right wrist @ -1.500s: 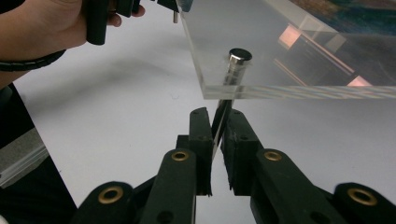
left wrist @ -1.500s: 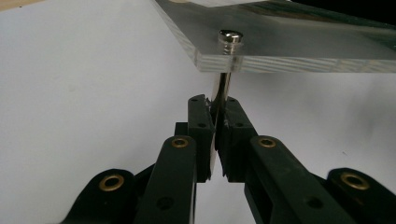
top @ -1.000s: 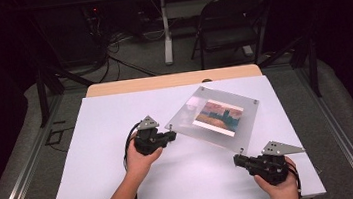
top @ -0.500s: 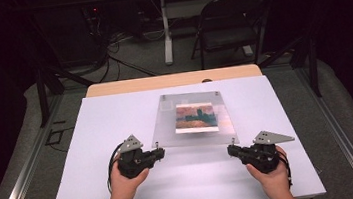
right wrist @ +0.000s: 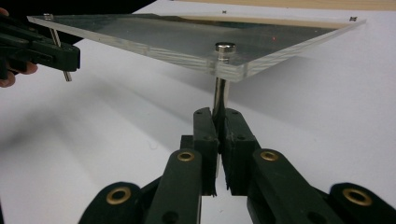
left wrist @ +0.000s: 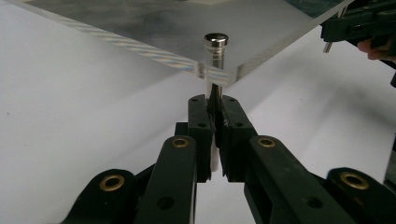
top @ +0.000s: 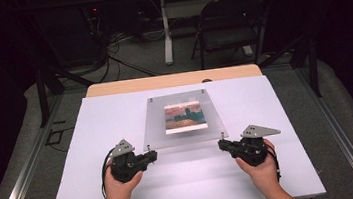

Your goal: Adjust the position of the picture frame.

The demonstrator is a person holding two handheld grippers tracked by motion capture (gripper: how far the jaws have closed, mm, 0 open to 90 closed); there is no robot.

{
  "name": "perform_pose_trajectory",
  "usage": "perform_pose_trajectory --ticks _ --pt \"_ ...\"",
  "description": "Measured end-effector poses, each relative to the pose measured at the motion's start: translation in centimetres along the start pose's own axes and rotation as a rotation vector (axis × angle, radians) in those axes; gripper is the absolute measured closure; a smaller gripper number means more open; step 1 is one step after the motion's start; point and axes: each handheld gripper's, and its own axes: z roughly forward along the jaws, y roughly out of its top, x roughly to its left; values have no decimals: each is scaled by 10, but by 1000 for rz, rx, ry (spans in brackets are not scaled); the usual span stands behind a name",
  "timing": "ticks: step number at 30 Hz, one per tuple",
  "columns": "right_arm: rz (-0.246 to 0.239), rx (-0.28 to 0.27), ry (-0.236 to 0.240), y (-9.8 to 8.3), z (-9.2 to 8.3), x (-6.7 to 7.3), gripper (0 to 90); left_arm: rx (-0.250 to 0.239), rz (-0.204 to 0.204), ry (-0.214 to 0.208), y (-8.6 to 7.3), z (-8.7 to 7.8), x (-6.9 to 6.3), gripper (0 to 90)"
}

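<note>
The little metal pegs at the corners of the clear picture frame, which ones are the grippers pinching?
The two near-corner pegs: the left gripper pinches the near-left peg, the right gripper the near-right peg. The two far-corner pegs stand free.

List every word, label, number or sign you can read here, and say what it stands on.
None can be read.
The clear acrylic frame panel holds a painted landscape picture that bears no legible writing.
The black two-jaw grippers, left and right, carry no markings.
</note>
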Motion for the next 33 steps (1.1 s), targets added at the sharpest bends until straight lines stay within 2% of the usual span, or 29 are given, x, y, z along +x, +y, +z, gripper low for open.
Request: perform_pose_trajectory --ticks 5,12,15,17,21,26,33 --pt "8 -7 -16 11 13 -7 855 -12 -39 19 13 9 15 851" --pt "22 3 -44 20 25 -18 856 -14 -44 33 21 20 26 851" --pt "22 3 -56 18 29 -21 856 -12 -46 35 17 25 27 852" --pt "13 30 -64 10 32 -20 857 24 -32 46 9 30 27 852" --pt "0 69 -79 1 36 -20 856 45 -14 64 1 36 26 851" --pt "-3 84 -84 -4 40 -19 856 58 -8 78 -2 37 27 851" --pt "-22 96 -77 -5 47 -18 856 57 -27 95 -5 39 34 849"
